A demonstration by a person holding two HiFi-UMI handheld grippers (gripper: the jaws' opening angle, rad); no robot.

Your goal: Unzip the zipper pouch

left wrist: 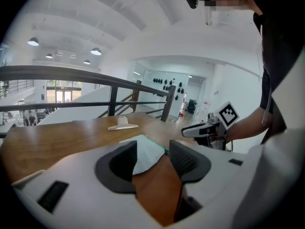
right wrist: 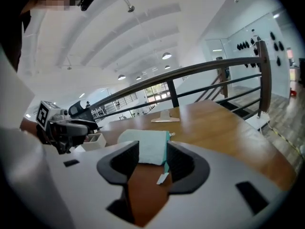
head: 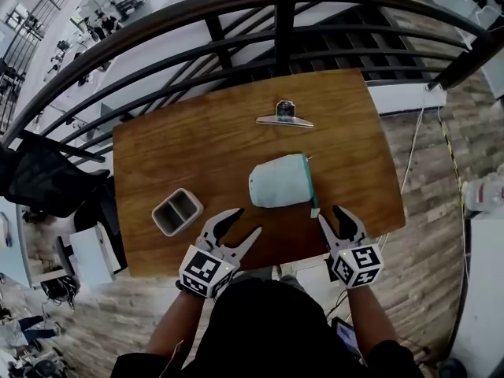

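With both pairs of jaws apart and empty, our left gripper [head: 246, 223] at seven o'clock and right gripper [head: 331, 215] at five o'clock of the zipper pouch [head: 277, 181] on the table [head: 181, 148], we should pin its fabric with the left and pinch the zipper pull [head: 308, 158] squarely with the right.

A brown wooden surface [head: 189, 152] is standing by a dark railing [head: 283, 30] curving at twelve o'clock. Plank floor [head: 425, 250] is showing at three o'clock. Round lights [left wrist: 33, 42] are shining overhead.
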